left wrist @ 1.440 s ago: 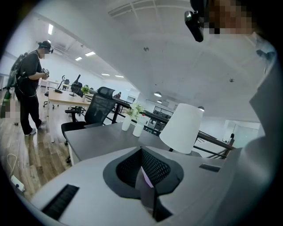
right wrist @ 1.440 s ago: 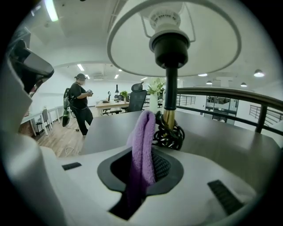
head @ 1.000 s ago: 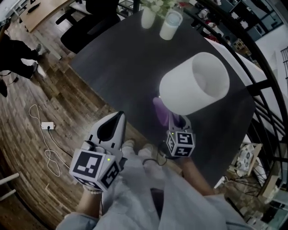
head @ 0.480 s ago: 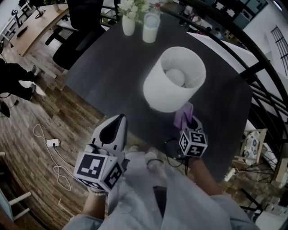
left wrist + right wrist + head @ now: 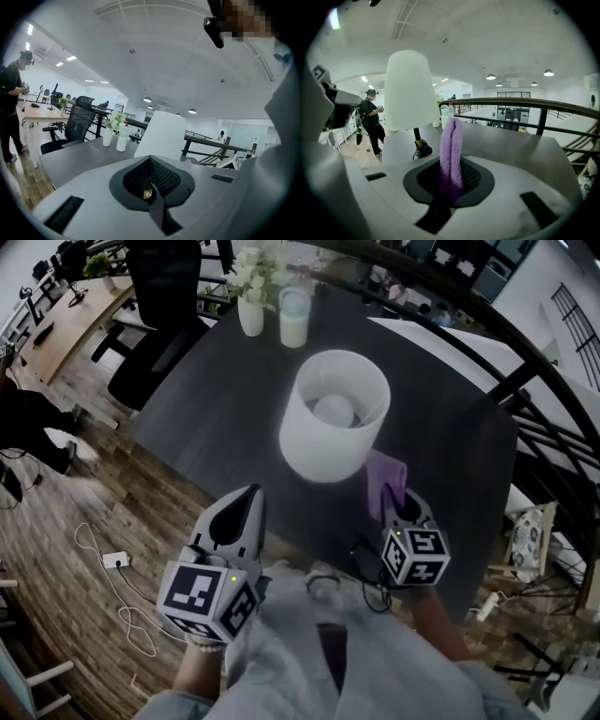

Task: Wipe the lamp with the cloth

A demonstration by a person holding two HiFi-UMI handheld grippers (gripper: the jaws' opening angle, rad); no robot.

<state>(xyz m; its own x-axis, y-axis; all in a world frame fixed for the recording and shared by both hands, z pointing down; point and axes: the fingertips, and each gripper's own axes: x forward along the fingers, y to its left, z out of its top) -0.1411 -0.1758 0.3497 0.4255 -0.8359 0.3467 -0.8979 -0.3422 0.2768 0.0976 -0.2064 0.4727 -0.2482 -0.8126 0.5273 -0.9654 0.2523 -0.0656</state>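
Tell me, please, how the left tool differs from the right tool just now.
The left tool is shut on nothing; the right tool is shut on a purple fluffy cloth. The left tool hangs by the near edge of the dark table; the right tool is over it, nearer the white drum-shaded lamp. Both face the lamp.

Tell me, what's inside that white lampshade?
Seen down through its open top, the lampshade holds a round white bulb. The bulb covers the socket beneath it. In the right gripper view, only the dark stem shows below the shade.
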